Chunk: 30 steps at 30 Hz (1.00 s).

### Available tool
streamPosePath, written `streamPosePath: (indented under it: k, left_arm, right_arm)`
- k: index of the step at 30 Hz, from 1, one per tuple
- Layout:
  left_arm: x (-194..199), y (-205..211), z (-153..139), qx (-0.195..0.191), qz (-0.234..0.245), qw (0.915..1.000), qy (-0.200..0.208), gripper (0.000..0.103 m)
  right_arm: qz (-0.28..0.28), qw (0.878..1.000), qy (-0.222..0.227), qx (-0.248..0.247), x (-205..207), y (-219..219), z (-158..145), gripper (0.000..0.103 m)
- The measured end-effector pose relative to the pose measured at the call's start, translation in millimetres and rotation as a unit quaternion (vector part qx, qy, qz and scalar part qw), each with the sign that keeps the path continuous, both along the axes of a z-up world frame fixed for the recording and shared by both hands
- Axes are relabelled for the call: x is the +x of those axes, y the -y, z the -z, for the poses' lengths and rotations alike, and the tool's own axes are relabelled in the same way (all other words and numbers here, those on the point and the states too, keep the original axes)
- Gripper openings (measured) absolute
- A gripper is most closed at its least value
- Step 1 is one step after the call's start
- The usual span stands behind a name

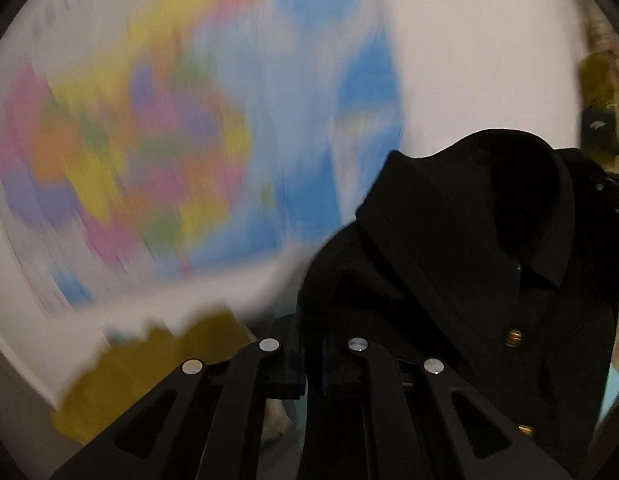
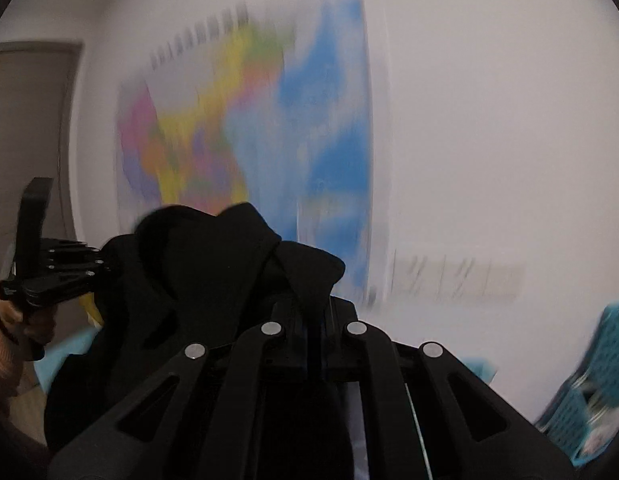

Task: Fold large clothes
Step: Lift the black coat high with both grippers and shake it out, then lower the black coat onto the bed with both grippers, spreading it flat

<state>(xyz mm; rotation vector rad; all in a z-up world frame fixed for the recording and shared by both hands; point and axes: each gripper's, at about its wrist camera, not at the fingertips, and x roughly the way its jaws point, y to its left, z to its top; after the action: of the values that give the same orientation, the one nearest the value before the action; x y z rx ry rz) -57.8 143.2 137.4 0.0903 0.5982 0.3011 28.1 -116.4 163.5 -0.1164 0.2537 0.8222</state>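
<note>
A black collared jacket [image 1: 461, 248] with gold buttons hangs in the air between both grippers. My left gripper [image 1: 311, 364] is shut on the cloth at its shoulder edge, the fabric rising from between the pads. In the right wrist view the same black jacket [image 2: 213, 280] bunches in front, and my right gripper [image 2: 313, 344] is shut on its other shoulder. The left gripper [image 2: 105, 268] shows there at the far left, held by a hand [image 2: 25, 320], its tips buried in the black cloth. The background is smeared by motion.
A colourful wall map [image 1: 169, 120] hangs on the white wall behind, also seen as the map [image 2: 249, 128] in the right wrist view. A turquoise plastic basket [image 2: 597, 368] stands at the lower right. A door [image 2: 25, 140] is at the left. Something yellow [image 1: 149, 372] lies low at left.
</note>
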Motion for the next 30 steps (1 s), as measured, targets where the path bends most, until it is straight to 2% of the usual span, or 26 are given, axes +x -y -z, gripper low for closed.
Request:
streamPosePath:
  k: [2, 3, 5, 7, 9, 13, 15, 17, 18, 19, 20, 21, 22, 24, 25, 28, 30]
  left_arm:
    - [35.2, -12.7, 49.6, -0.004, -0.011, 0.9986, -0.052, 0.003]
    - [55.3, -23.3, 80.5, -0.018, -0.021, 0.9960, -0.085, 0.003]
    - [75.2, -32.3, 117.0, -0.033, -0.021, 0.9924, -0.117, 0.003]
    - [91.3, -42.1, 128.1, -0.048, -0.025, 0.9909, -0.124, 0.003]
    - [104.3, -51.3, 124.7, -0.058, -0.023, 0.9909, -0.119, 0.003]
    - [128.5, -55.6, 111.7, -0.067, -0.016, 0.9915, -0.111, 0.003]
    - [138.5, -55.4, 112.0, -0.070, -0.024, 0.9908, -0.113, 0.003]
    - [153.5, -59.7, 124.2, -0.073, -0.034, 0.9882, -0.130, 0.003]
    - [162.1, -61.5, 138.1, -0.073, -0.037, 0.9852, -0.151, 0.004]
    - [166.7, -62.2, 149.3, -0.073, -0.042, 0.9827, -0.165, 0.006]
    - [171.3, -64.7, 163.0, -0.072, -0.056, 0.9788, -0.183, 0.012]
    - [173.7, -67.0, 169.2, -0.070, -0.064, 0.9766, -0.193, 0.020]
    - [173.2, -69.7, 173.1, -0.073, -0.068, 0.9758, -0.194, 0.022]
    - [166.0, -76.7, 170.1, -0.086, -0.069, 0.9768, -0.184, 0.035]
    - [160.8, -82.1, 165.4, -0.097, -0.068, 0.9776, -0.174, 0.035]
    - [137.4, -89.2, 145.6, -0.130, -0.051, 0.9791, -0.148, 0.042]
    - [120.2, -84.6, 132.9, -0.137, -0.030, 0.9817, -0.129, 0.051]
  right_arm:
    - [0.002, 0.997, -0.054, -0.049, 42.4, -34.0, 47.7, 0.004]
    - [0.006, 0.994, -0.083, -0.067, 60.6, -49.5, 72.0, 0.004]
    - [0.020, 0.990, -0.107, -0.090, 83.1, -64.5, 105.1, 0.004]
    - [0.029, 0.987, -0.137, -0.083, 101.9, -66.9, 123.4, 0.004]
    - [0.034, 0.986, -0.152, -0.064, 116.2, -60.7, 124.9, 0.004]
    - [0.049, 0.988, -0.136, -0.061, 137.2, -66.3, 115.0, 0.004]
    - [0.059, 0.987, -0.136, -0.067, 155.3, -69.5, 123.1, 0.004]
    - [0.071, 0.983, -0.152, -0.081, 168.5, -78.7, 139.8, 0.004]
    - [0.074, 0.980, -0.159, -0.092, 171.9, -81.8, 147.5, 0.004]
    - [0.073, 0.975, -0.175, -0.115, 178.4, -88.4, 161.3, 0.004]
    - [0.078, 0.969, -0.191, -0.134, 183.1, -91.6, 172.5, 0.007]
    - [0.082, 0.966, -0.201, -0.142, 185.1, -91.3, 178.4, 0.016]
    - [0.086, 0.961, -0.217, -0.145, 186.8, -85.4, 182.5, 0.034]
    - [0.074, 0.966, -0.227, -0.100, 179.2, -58.5, 171.4, 0.051]
    - [0.068, 0.967, -0.228, -0.087, 174.3, -46.0, 165.9, 0.060]
    - [0.067, 0.970, -0.223, -0.071, 144.5, 11.9, 150.3, 0.062]
    - [0.066, 0.965, -0.244, -0.068, 120.1, 48.2, 157.3, 0.067]
